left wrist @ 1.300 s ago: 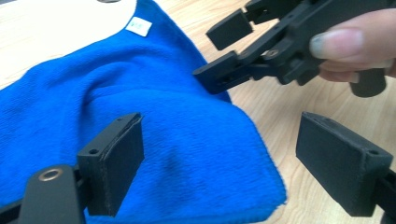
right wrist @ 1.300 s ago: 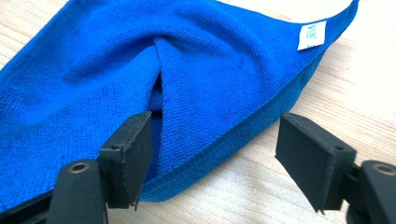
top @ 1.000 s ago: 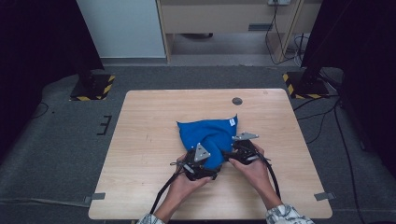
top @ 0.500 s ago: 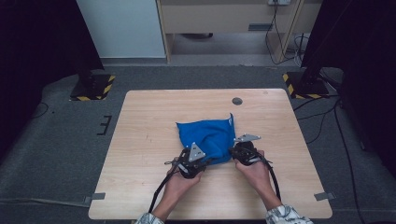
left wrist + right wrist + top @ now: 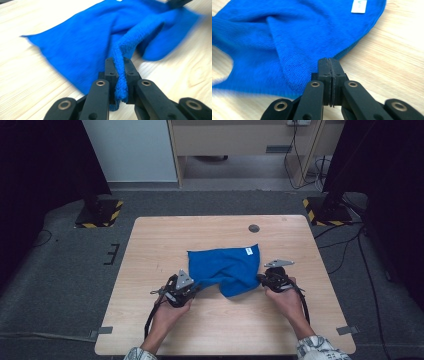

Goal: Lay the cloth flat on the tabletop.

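Cloth: the blue cloth (image 5: 227, 268) lies mid-desk, partly folded over, white tag (image 5: 248, 251) near its far right corner.
Left tongs: my left tongs (image 5: 119, 75) are pinching a bunched, rope-like edge of the cloth, lifted just off the wood.
Right tongs: my right tongs (image 5: 329, 75) are pressed together on a thin edge at the cloth's right side.
Why: two grips well apart, I judge, so I can stretch the near edge flat.
Desk: pale wooden desk (image 5: 150, 245), a dark round hole (image 5: 254, 228) near its far edge.
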Motion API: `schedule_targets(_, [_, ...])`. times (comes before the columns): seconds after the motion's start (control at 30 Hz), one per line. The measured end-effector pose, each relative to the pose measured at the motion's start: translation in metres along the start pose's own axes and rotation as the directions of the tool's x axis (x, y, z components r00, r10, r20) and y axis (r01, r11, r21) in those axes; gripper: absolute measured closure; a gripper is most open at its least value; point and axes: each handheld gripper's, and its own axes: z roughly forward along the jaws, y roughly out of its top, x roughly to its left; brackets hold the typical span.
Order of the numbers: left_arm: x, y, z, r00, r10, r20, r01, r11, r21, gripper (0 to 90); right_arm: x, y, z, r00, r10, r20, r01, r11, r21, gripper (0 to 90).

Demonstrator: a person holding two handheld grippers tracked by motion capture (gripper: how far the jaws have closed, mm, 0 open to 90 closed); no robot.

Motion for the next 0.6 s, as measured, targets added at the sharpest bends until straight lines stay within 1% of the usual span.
schedule_targets(0.07, [0.006,-0.003,0.0,0.9999,-0.003,-0.012,0.003,1.0,0.008,84.4,-0.005,0.001,0.001,1.0,0.005,0.001,-0.005,1.0,0.0,89.5])
schedule_targets(0.1, [0.008,-0.004,0.002,0.9998,0.004,-0.017,-0.004,0.9999,0.01,84.4,-0.007,0.001,0.002,0.9999,0.013,0.001,-0.013,1.0,-0.003,89.5])
schedule_targets(0.2, [0.013,-0.005,0.01,0.9996,0.01,-0.028,-0.009,0.9997,0.021,84.4,-0.014,0.003,0.008,0.9998,0.02,0.004,-0.02,1.0,-0.003,89.5])
schedule_targets(0.27, [0.014,-0.006,0.014,0.9997,0.01,-0.022,-0.009,0.9994,0.032,84.4,-0.017,0.004,0.012,0.9996,0.028,0.006,-0.028,1.0,0.003,89.4])
schedule_targets(0.33, [0.01,-0.006,0.014,0.9997,0.023,-0.012,-0.022,0.9991,0.036,84.1,-0.019,0.004,0.014,0.9992,0.039,-0.004,-0.039,0.999,0.005,88.2])
schedule_targets(0.37, [0.007,-0.006,0.012,0.9996,0.029,-0.001,-0.029,0.999,0.034,84.0,-0.02,0.004,0.013,0.9994,0.035,-0.003,-0.035,0.999,-0.002,85.0])
schedule_targets(0.4, [0.005,-0.006,0.01,0.9995,0.032,0.005,-0.032,0.999,0.032,83.8,-0.021,0.004,0.011,0.9995,0.031,0.004,-0.031,0.999,-0.008,79.8])
schedule_targets(0.47, [0.001,-0.006,0.006,0.9992,0.034,0.021,-0.035,0.999,0.029,83.5,-0.021,0.004,0.006,0.9994,0.034,0.01,-0.034,0.999,-0.013,70.8])
schedule_targets(0.57, [-0.005,-0.009,0.0,0.9985,0.041,0.037,-0.042,0.9987,0.029,81.2,-0.017,0.001,-0.007,0.9998,0.01,0.016,-0.01,1.0,-0.025,61.9])
schedule_targets(0.6, [-0.007,-0.01,-0.001,0.9983,0.043,0.038,-0.044,0.9986,0.029,80.1,-0.014,-0.001,-0.013,0.9998,-0.006,0.019,0.006,1.0,-0.03,59.3])
